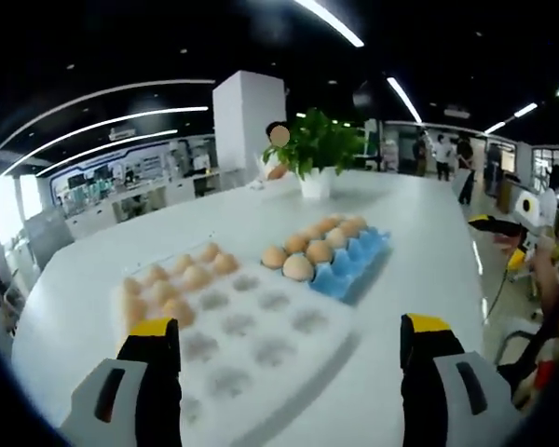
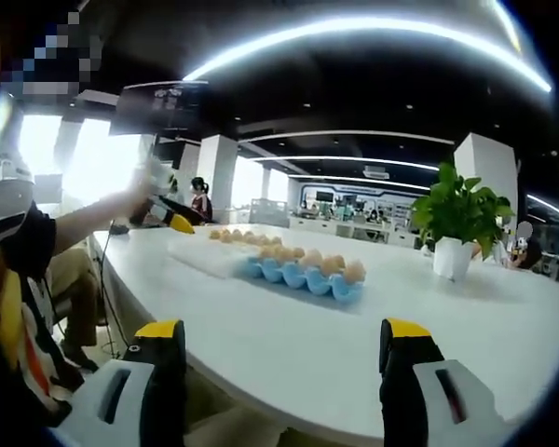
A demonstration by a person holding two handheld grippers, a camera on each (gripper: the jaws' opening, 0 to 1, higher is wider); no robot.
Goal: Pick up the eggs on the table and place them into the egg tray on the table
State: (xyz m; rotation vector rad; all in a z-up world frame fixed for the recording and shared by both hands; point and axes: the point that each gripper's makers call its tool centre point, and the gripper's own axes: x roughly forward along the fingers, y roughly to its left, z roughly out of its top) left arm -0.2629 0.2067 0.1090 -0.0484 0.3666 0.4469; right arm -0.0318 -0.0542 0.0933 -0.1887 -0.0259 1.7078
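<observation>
1. Left gripper (image 1: 289,358): jaws spread wide, nothing between them, held above the near end of the white egg tray (image 1: 261,335).
2. Right gripper (image 2: 279,363): jaws wide apart, holding nothing, at the table (image 2: 503,326) edge.
3. White tray: about ten eggs (image 1: 182,279) in its far-left cells; exact count blurred. Near cells empty.
4. Blue egg tray (image 1: 349,265): about eight eggs (image 1: 307,251), just beside the white tray.
5. One potted plant (image 1: 315,154) stands beyond the trays.
</observation>
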